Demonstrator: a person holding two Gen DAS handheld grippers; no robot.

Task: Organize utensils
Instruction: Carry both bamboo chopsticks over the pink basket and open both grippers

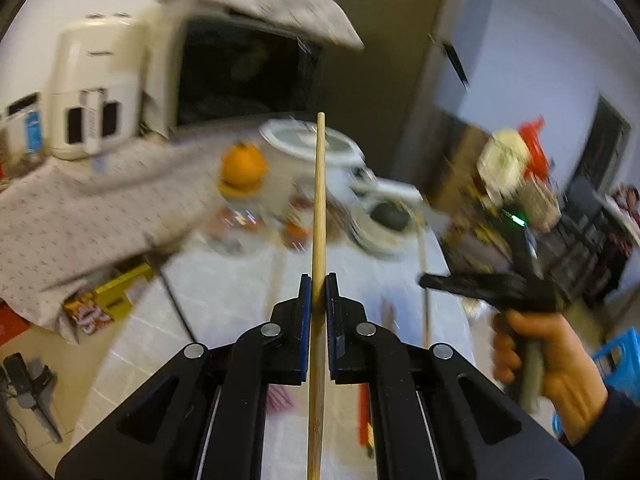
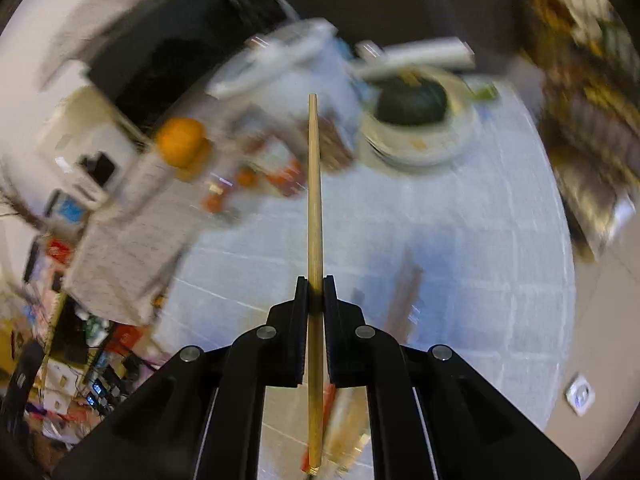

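1. Left tool (image 1: pixel 319 294) pinches a pale, slim wooden chopstick (image 1: pixel 319 208), held clear above the white tiled table (image 1: pixel 224 304).
2. Right tool (image 2: pixel 316 292) pinches a second tapered wooden chopstick (image 2: pixel 314 184), tip toward the white plate (image 2: pixel 420 148).
3. My judgement: keep both grips firm, bring the sticks parallel, tips level, before setting them down together.
4. Risk: thin sticks pivot between the pads; I move slowly.
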